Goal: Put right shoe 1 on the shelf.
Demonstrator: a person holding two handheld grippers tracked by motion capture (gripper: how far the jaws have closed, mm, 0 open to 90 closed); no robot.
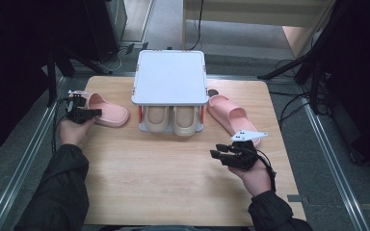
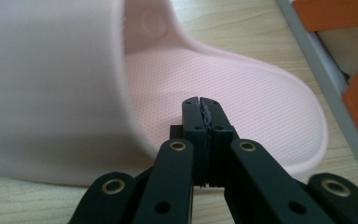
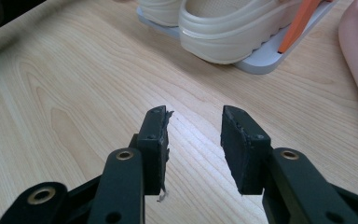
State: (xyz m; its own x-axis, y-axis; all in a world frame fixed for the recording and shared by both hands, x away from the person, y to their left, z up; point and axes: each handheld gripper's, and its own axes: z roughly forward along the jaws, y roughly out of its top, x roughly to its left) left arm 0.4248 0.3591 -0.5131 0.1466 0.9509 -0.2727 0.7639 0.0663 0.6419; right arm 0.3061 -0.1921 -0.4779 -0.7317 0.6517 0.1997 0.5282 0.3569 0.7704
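Lying nearest the person, a bare stretch of the wooden table (image 1: pixel 173 183) is being flanked by two dark sleeves, from which the hands are being extended. The right gripper (image 1: pixel 218 151) is being held low over the table at the right, its jaws being kept apart with nothing between them; in the right gripper view (image 3: pixel 195 135) plain wood grain is being shown through the gap. The left gripper (image 1: pixel 96 112) is being held at the table's left edge, its jaws being pressed together tip to tip; in the left gripper view (image 2: pixel 200 112) the closed tips are being seen over the footbed of the left pink slipper (image 2: pixel 233 88), though whether any of it is being pinched cannot be told. That slipper (image 1: pixel 107 111) is being rested flat on the table, just beside the left side of the shoe rack (image 1: pixel 169 77). A right pink slipper (image 1: pixel 231 116) is being laid on the opposite side of the rack, angled, with its near end close to the right gripper's grey plate. The rack, grey-white with orange side pieces, is being stood at the far middle of the table, its flat top shelf being left bare. On its lower tier a pair of cream slippers (image 1: pixel 173 118) is being kept side by side, toes toward the person. Beyond the table, a grey floor with cables and dark stands is being shown.
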